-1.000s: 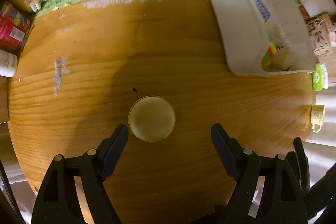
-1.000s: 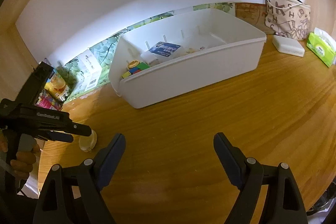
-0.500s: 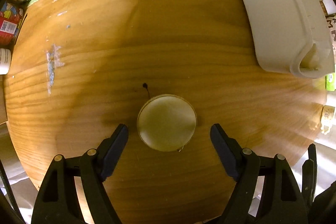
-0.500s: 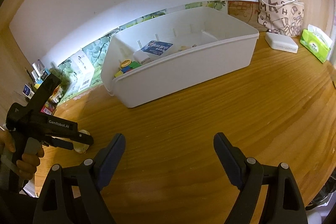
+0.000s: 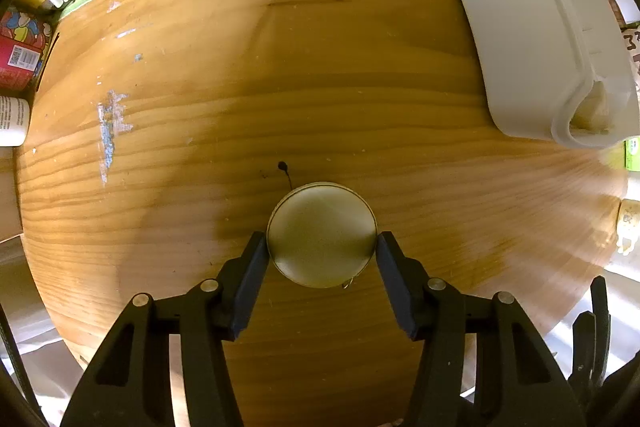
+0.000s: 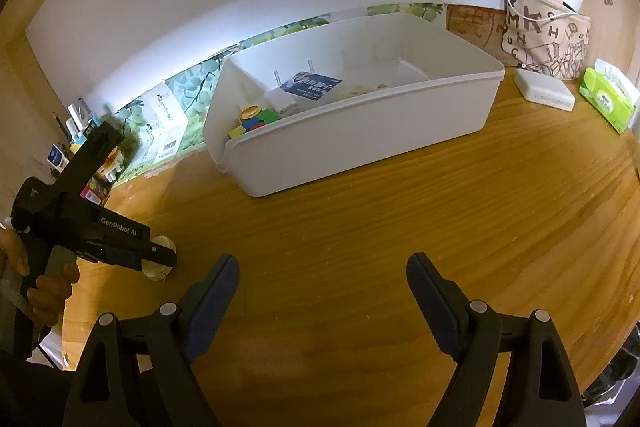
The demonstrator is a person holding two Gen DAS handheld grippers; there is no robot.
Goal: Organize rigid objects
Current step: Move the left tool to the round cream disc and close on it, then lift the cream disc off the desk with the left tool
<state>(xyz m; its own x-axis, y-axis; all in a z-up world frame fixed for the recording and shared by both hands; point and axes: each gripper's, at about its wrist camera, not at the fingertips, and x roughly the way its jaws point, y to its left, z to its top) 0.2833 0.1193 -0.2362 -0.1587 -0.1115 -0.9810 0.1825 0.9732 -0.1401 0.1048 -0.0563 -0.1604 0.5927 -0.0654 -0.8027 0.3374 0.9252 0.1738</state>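
Left of the white bin [image 6: 360, 131], left tool [image 5: 321, 251] grips a round jar [image 5: 322, 235] on the tabletop [image 5: 320, 99]; right tool [image 6: 322, 283] hangs wide open, empty

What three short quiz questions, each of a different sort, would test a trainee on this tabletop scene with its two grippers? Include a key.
1. True or false: the left gripper has its fingers against both sides of the round jar.
2. Multiple choice: where does the white bin stand? A) on the floor B) on the wooden table C) on a shelf
3. Fill in: the right gripper is ____ and holds nothing.

Key: 1 true; 2 B; 3 open
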